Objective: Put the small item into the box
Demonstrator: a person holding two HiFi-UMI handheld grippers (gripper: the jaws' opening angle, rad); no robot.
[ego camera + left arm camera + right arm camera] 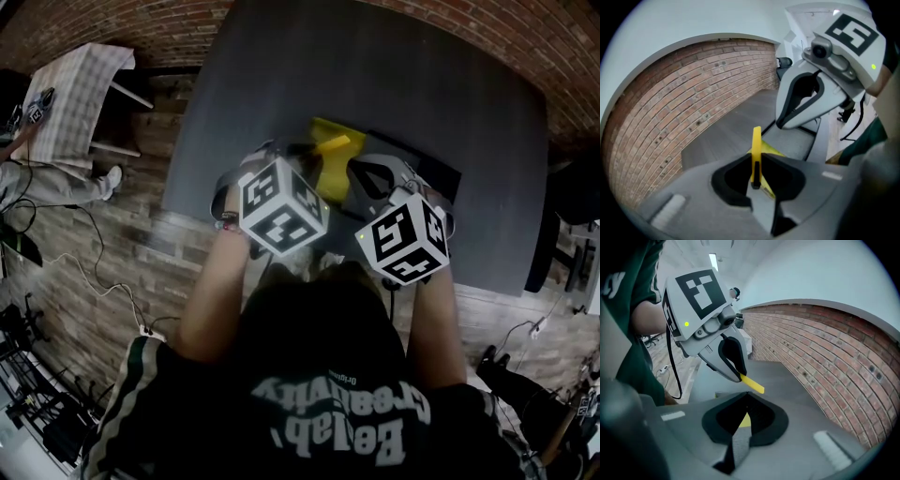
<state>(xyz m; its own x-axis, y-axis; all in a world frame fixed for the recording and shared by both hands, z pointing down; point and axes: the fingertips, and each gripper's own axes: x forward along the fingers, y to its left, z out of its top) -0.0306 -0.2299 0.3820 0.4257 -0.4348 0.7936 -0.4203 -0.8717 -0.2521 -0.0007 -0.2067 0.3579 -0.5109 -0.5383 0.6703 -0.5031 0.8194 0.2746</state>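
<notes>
A thin yellow strip stands on edge between the pads of my left gripper, which is shut on it. In the head view the yellow strip sticks out past my left gripper over the dark table. Below it lie a yellow sheet and a flat dark box. My right gripper has its tips together, and I see nothing pinched between them. It hovers just right of the left one, and the left gripper with the strip shows ahead of it.
A brick wall runs along the far side of the table. A pale checked table stands at the far left on the wooden floor, with cables trailing nearby. The person's arms and dark shirt fill the near side.
</notes>
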